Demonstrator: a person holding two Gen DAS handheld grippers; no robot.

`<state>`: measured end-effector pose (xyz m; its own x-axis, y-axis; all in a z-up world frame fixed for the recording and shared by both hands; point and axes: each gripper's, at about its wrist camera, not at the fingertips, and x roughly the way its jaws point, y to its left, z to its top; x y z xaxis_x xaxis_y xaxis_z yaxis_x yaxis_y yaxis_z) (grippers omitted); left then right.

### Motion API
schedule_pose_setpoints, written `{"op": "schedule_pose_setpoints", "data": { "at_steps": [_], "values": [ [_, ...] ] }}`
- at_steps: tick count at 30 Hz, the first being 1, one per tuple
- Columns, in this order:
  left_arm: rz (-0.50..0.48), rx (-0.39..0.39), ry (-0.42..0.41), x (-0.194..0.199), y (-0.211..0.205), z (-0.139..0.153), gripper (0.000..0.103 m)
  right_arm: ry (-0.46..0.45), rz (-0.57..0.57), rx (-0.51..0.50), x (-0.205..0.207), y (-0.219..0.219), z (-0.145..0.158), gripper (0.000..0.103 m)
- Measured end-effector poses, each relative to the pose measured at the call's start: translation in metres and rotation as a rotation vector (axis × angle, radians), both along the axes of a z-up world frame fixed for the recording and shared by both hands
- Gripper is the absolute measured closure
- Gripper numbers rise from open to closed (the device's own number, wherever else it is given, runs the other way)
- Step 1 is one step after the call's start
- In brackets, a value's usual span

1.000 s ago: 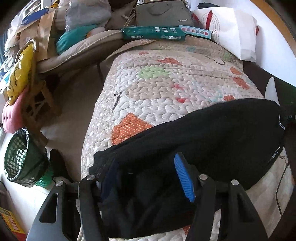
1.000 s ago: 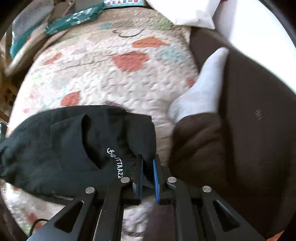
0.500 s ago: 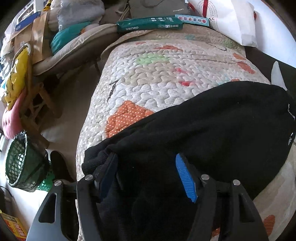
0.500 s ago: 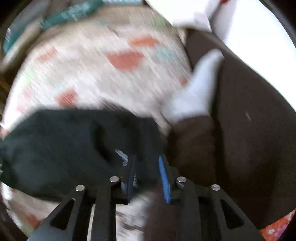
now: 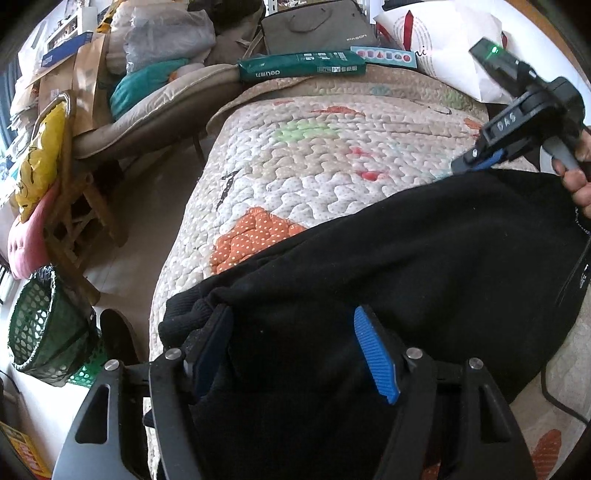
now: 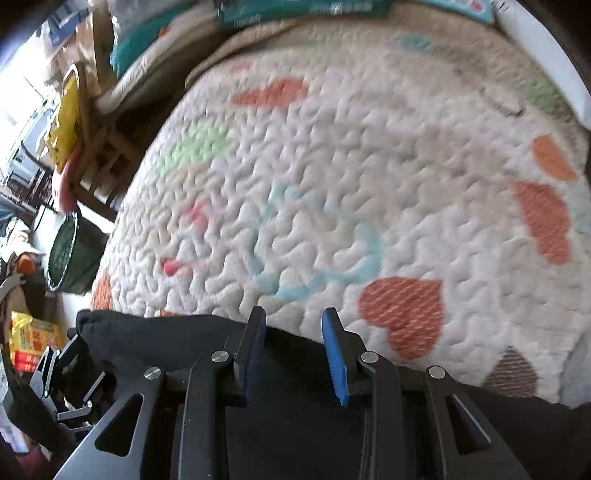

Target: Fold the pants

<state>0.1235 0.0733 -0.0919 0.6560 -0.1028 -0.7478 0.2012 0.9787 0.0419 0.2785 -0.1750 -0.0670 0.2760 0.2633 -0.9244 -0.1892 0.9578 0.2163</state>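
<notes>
Black pants (image 5: 424, 266) lie across the near part of a quilted bed cover (image 5: 332, 147). My left gripper (image 5: 291, 332) is open, its blue pads straddling the pants' left end just above the cloth. My right gripper (image 6: 293, 325) is open over the pants' far edge (image 6: 166, 336); in the left wrist view it shows at the far right (image 5: 476, 158), held by a hand at the pants' upper right corner. The right wrist view is blurred.
A green mesh basket (image 5: 40, 328) stands on the floor left of the bed, by a wooden stool (image 5: 77, 218) and a yellow bag (image 5: 40, 155). Green packs (image 5: 303, 68), a grey bag (image 5: 317, 26) and a white bag (image 5: 439, 44) lie at the bed's far end.
My right gripper let go of the pants' waistband, opened, and swung left from the sofa side to over the quilt. My left gripper stayed open and moved slightly in over the pants.
</notes>
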Motion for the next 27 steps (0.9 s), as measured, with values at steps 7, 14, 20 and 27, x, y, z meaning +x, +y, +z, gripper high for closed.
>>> {"op": "schedule_pose_setpoints", "data": {
  "at_steps": [7, 14, 20, 27],
  "values": [
    [-0.003, -0.023, -0.009, -0.002, 0.003, 0.002, 0.035, -0.025, 0.116, -0.029, -0.052, 0.01, 0.009, 0.1],
    [-0.001, -0.016, -0.01, -0.002, 0.003, 0.002, 0.035, 0.041, 0.152, -0.075, -0.132, 0.005, -0.006, 0.103],
    [0.0, -0.007, -0.016, -0.002, 0.002, 0.001, 0.035, -0.015, 0.132, -0.115, -0.162, 0.004, -0.001, 0.101],
    [0.005, -0.01, -0.027, -0.004, 0.001, 0.001, 0.035, -0.174, 0.026, -0.164, -0.07, 0.006, 0.062, 0.094]
  ]
}}
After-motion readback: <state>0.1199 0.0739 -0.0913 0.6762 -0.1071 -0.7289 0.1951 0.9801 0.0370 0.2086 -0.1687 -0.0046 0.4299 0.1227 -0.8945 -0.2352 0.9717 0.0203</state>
